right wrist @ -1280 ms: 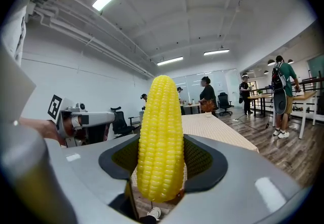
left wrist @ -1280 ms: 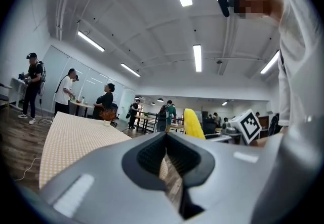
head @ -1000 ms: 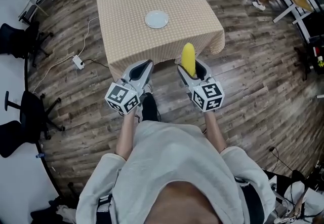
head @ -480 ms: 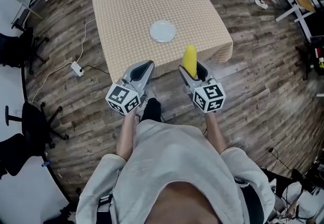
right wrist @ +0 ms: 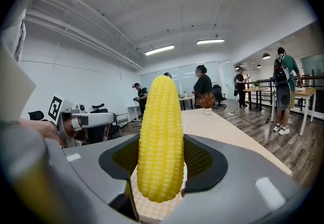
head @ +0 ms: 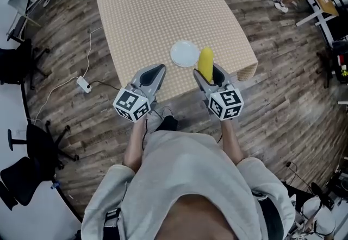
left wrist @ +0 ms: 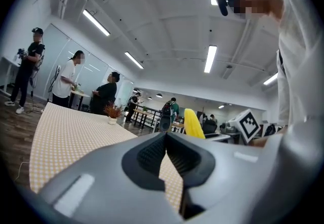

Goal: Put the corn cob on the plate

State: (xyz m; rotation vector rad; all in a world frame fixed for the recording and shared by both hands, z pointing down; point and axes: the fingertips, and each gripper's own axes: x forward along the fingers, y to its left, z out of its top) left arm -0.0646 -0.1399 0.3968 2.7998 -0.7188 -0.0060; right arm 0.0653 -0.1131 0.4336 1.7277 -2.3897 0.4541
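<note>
the right gripper [head: 207, 72] is clamped on the corn cob [head: 205, 63], its jaws pressing both sides and the cob standing upright, narrow tip up. from the head view the cob hangs over the near edge of the checked table [head: 152, 11], at about four o'clock from the white plate [head: 184, 53] and just beside it. the left gripper [head: 157, 70] is at about seven o'clock from the plate, jaws together on nothing. a small potted plant [right wrist: 206, 101] stands at the table's far end, with people [left wrist: 66, 78] beyond it.
</note>
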